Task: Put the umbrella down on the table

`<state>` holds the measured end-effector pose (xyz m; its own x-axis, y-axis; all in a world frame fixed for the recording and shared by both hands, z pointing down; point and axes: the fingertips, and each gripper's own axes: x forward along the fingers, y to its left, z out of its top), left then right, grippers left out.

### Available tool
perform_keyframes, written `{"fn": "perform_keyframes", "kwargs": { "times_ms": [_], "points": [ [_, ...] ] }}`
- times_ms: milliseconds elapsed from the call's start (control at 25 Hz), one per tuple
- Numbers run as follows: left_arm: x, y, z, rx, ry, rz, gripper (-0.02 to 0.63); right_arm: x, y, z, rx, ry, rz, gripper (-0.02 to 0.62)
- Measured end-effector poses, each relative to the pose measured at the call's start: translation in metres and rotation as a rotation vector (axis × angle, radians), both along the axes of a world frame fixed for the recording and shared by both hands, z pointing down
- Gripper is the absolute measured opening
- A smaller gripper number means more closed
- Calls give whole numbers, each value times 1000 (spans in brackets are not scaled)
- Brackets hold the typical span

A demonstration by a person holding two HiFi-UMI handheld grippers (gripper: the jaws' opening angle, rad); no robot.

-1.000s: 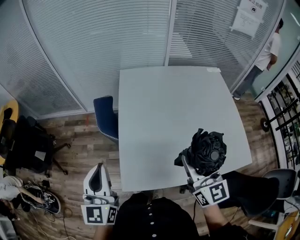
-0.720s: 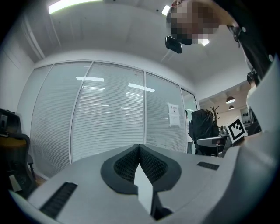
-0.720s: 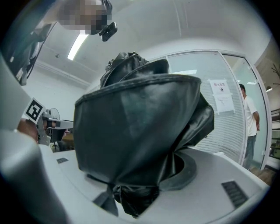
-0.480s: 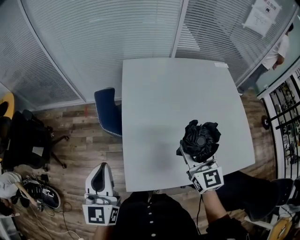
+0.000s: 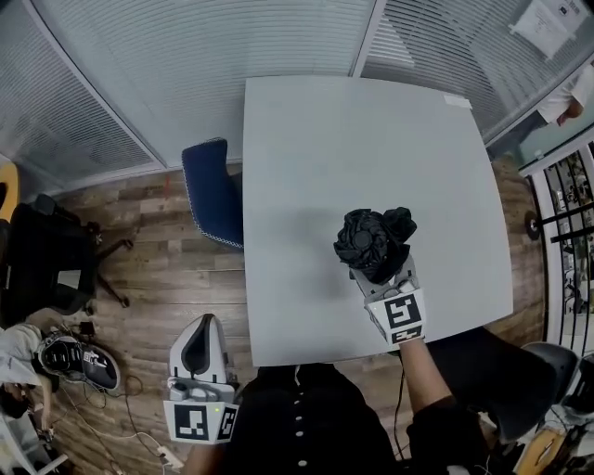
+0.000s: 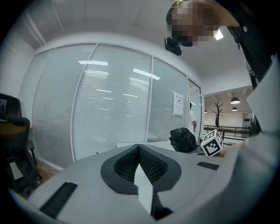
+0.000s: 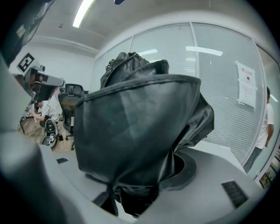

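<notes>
glass walls with white blinds wrap round a pale square table (image 5: 316, 167), with wood floor underneath and a blue chair (image 5: 212, 190) at its left edge. right gripper (image 5: 379, 275) is clamped on the folded black umbrella (image 5: 374, 239), jaws wide round the bunched fabric, holding it over the near right part of the table. can't tell from any view if the fabric touches the top, but it looks just above it to me. left gripper (image 5: 202, 351) hangs just left of the table's near left corner, over the floor, jaws pressed together with nothing in them. so i'd say this is the lowering step, umbrella not set down yet. next move needs it laid flat on the top, well in from the near edge so it doesn't roll off, then the jaws let go. writing-wise: a paper notice (image 5: 555, 20) on the far right glass, print too small to read, plus square black-and-white markers on the gripper cubes. no brand showing on the umbrella.
</notes>
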<state>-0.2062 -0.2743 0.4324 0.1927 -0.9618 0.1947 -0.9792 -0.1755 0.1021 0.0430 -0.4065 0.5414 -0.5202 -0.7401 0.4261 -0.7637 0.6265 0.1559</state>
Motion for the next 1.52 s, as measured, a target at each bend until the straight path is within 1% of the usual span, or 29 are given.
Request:
{"fn": "perform_keyframes", "kwargs": {
  "times_ms": [240,400,600,880,1040,1200,1360,1520],
  "points": [
    [-8,-1,16,-52,14,-12,14,-20,-10,57,-119,160,-121,278],
    [-10,-3,22,-72,16,-12,14,-28,-13,98,-219,280,-197,277],
    [-8,-5,31,-99,24,-5,14,-39,-15,134,-319,369,-281,277],
    [-7,-6,42,-131,33,-1,14,-54,-19,173,-415,527,-397,278],
    [-7,-6,46,-143,36,-2,14,-60,-19,188,-451,571,-435,278],
    [-6,-4,48,-155,40,-6,14,-63,-17,200,-467,603,-453,278],
    [-8,-3,51,-162,42,-11,14,-66,-13,214,-478,650,-494,280],
    [-10,-2,51,-164,43,-14,14,-66,-12,219,-494,668,-503,286]
  ]
}}
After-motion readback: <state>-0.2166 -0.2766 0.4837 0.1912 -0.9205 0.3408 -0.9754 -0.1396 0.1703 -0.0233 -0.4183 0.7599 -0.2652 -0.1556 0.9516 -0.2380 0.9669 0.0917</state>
